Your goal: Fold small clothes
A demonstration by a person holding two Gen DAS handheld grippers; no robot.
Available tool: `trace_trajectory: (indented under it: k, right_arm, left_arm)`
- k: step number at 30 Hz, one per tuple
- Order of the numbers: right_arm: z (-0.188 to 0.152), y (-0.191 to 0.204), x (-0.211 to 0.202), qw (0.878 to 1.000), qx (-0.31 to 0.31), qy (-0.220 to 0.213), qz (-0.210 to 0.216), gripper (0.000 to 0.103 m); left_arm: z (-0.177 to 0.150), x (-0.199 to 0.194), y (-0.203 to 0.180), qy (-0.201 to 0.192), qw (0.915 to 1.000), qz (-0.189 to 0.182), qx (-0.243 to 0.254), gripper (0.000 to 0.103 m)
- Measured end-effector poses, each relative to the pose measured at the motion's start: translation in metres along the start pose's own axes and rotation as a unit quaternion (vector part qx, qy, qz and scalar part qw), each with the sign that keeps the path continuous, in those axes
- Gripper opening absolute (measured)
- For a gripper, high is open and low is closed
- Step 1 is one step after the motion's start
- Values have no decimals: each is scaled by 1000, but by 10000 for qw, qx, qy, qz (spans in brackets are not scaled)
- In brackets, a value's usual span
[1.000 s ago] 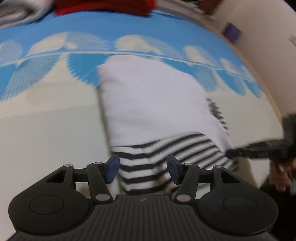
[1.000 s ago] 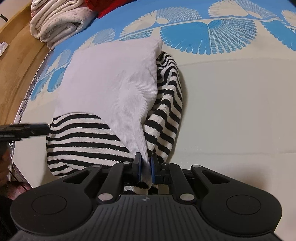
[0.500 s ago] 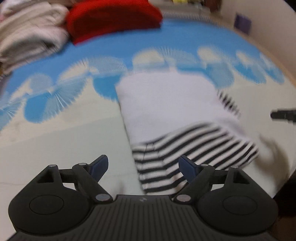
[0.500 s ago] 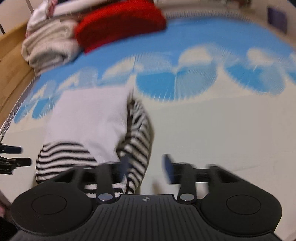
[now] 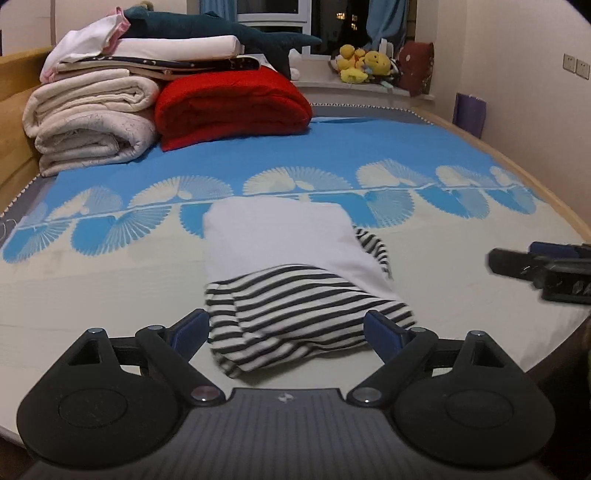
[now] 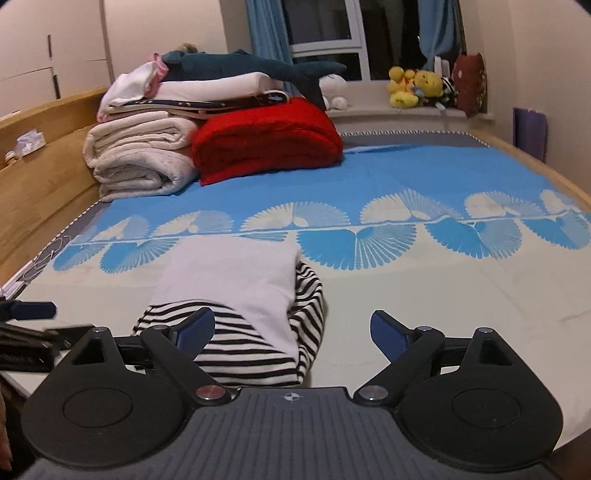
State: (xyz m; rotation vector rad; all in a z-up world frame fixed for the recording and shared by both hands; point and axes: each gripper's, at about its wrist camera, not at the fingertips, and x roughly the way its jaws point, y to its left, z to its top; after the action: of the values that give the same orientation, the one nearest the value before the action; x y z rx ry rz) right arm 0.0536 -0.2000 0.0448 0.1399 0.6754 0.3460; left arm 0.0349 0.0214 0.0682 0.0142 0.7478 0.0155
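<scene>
A small folded garment [image 5: 280, 251], white with black-and-white striped sleeves, lies on the bed near its front edge. It also shows in the right wrist view [image 6: 236, 280]. My left gripper [image 5: 286, 330] is open and empty, raised just in front of the striped end. My right gripper [image 6: 291, 330] is open and empty, raised in front of the garment's right side. The right gripper also shows at the right edge of the left wrist view [image 5: 543, 267]. The left gripper shows at the left edge of the right wrist view [image 6: 29, 325].
The bed has a blue and cream patterned cover [image 5: 332, 147]. Folded cream blankets [image 5: 88, 122], a red blanket [image 5: 232, 103] and a plush shark [image 5: 221, 26] are stacked at the far left. A wooden bed frame [image 6: 44, 177] runs along the left. Plush toys [image 5: 362, 62] sit on the windowsill.
My right gripper let go of the striped sleeve and opened. My left gripper opened wider. Both pulled back and up from the garment, which now lies folded on the bed.
</scene>
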Motion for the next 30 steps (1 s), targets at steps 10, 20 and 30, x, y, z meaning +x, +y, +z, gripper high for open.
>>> trace_trajectory:
  k: [10,20,30]
  right_arm:
    - [-6,16,22,9989,-269,335,-179,93]
    - [-15,19,40,9970,-155,724,-207,93]
    - [-20,18,41,9965,-276,780,-153,93]
  left_arm:
    - [-32,34,22,281,9947,681,-724,94]
    - [-27,47,23,474,9932,626,-858,94]
    - [-28,53,21,576,9917,686,-923,94]
